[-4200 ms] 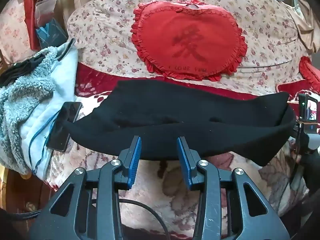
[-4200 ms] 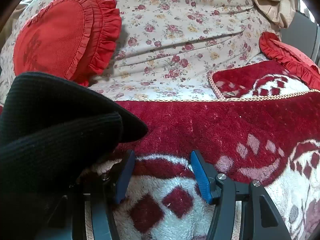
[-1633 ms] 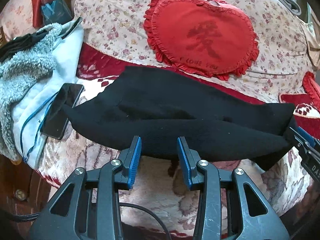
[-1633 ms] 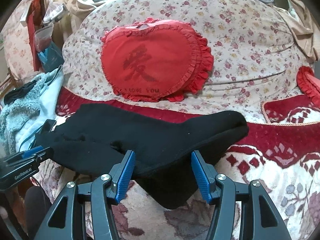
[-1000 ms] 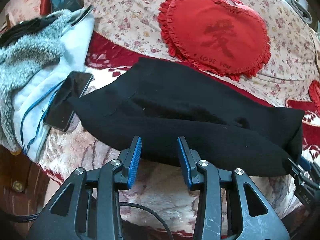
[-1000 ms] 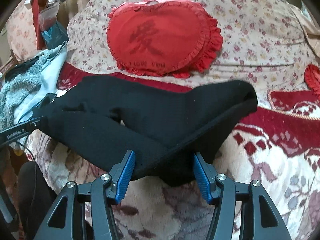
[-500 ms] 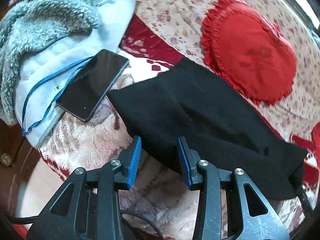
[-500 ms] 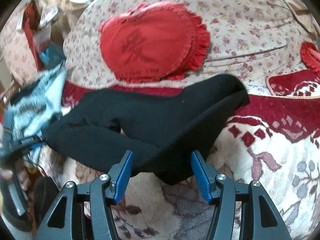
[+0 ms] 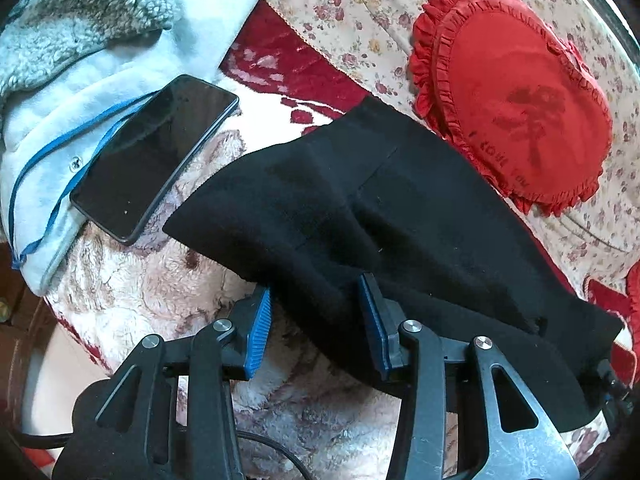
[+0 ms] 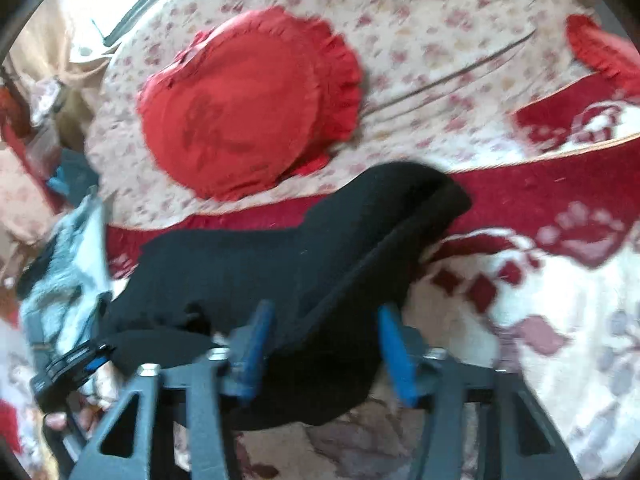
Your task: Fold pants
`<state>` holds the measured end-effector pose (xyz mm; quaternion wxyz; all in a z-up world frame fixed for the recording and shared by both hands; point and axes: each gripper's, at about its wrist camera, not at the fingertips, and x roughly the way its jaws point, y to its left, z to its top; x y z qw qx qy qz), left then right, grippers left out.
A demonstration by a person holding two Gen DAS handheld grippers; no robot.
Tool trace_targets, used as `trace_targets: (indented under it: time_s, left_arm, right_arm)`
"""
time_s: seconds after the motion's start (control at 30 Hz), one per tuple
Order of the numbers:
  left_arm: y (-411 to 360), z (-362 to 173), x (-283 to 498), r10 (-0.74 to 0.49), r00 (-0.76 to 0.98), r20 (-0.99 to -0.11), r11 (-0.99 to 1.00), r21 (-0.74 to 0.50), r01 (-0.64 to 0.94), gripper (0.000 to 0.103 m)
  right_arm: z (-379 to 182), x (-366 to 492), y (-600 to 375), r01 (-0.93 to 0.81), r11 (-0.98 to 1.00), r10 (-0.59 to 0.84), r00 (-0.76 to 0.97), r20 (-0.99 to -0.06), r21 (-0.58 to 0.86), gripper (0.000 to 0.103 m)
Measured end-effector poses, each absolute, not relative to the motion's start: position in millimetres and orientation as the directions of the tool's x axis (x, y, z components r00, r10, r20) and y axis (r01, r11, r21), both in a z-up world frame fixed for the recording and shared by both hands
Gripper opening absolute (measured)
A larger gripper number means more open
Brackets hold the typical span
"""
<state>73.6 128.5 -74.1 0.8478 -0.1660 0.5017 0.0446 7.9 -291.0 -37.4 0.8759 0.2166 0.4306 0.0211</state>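
The black pants (image 9: 392, 216) lie folded lengthwise on the plush red-and-cream blanket (image 9: 152, 292), running from near the phone toward the lower right. My left gripper (image 9: 314, 316) is open, its blue pads on either side of the near folded edge, with cloth between the jaws. In the blurred right wrist view the pants (image 10: 280, 264) lie across the middle; my right gripper (image 10: 324, 344) is open over their near edge. The left gripper (image 10: 68, 368) shows at the lower left of that view.
A black phone (image 9: 156, 152) lies on a pale blue fleece garment (image 9: 80, 60) left of the pants. A red heart-shaped cushion (image 9: 520, 92) leans on the floral backrest (image 9: 352, 12) behind them; it also shows in the right wrist view (image 10: 248, 108). The blanket's edge drops off at the lower left.
Both grippers stayed open. The left gripper moved left and closer, to the pants' near edge by the phone. The right gripper moved in over the pants; its view is now blurred.
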Motion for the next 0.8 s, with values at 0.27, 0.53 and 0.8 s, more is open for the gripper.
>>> trace_targets:
  time_s: [0.27,0.53,0.8]
  left_arm:
    - [118,-67,61,-0.097,0.505,-0.858,0.958,-0.217,-0.185,0.040]
    - [109,-67,29,-0.106,0.495,-0.863,0.976,-0.185,-0.114,0.038]
    - [122,-75,13,-0.059,0.480,-0.875,0.978,-0.146,-0.147,0.038]
  right_arm:
    - [-29,-33,-301,0.092,0.940,0.174,0.699,-0.694,0.328,0.006]
    - [-52,-90,-309,0.105,0.949,0.170,0.622,-0.765,0.296,0.005]
    - [-75,-100,-313,0.130,0.943,0.188,0.549,-0.814,0.305,0.009]
